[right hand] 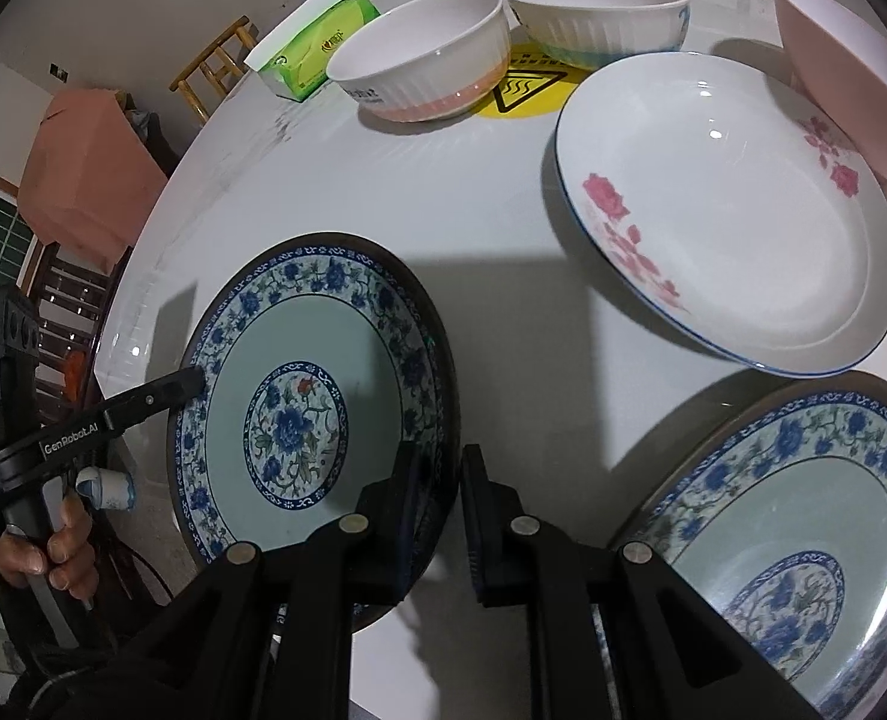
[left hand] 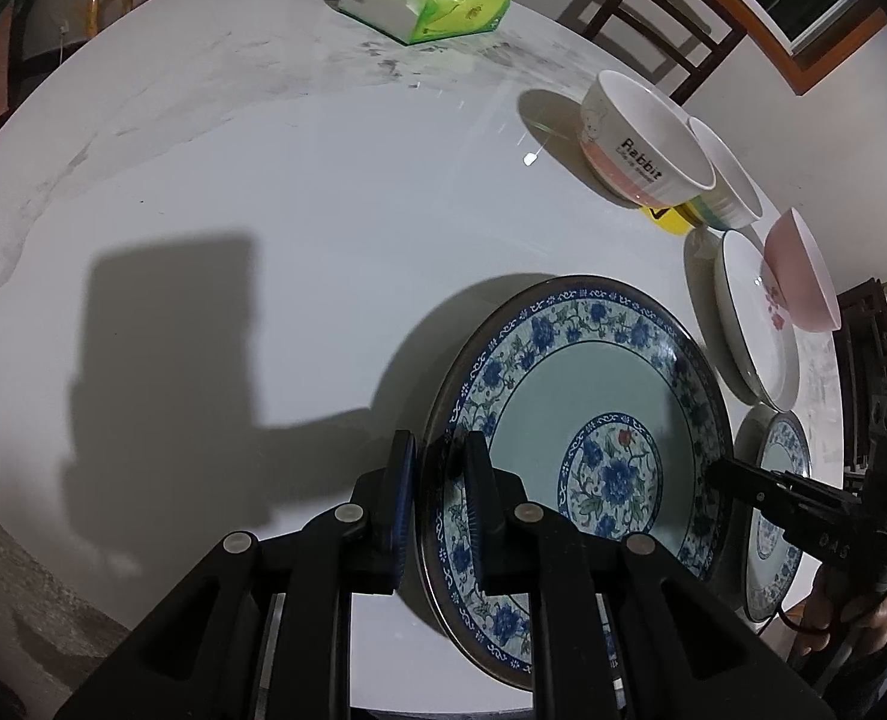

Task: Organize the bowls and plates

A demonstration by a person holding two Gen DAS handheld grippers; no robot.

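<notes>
Both jaws grip one blue-patterned plate (left hand: 587, 396) (opposite rims) over glossy white table (left hand: 299, 192)

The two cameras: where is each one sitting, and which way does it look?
Left wrist: on the left gripper, looking down at the table; its pads clamp the blue plate; the right gripper shows.
Right wrist: on the right gripper, clamping the plate's opposite rim; a hand holds the left gripper.
Shared: plate, bowls, tissue pack.
</notes>
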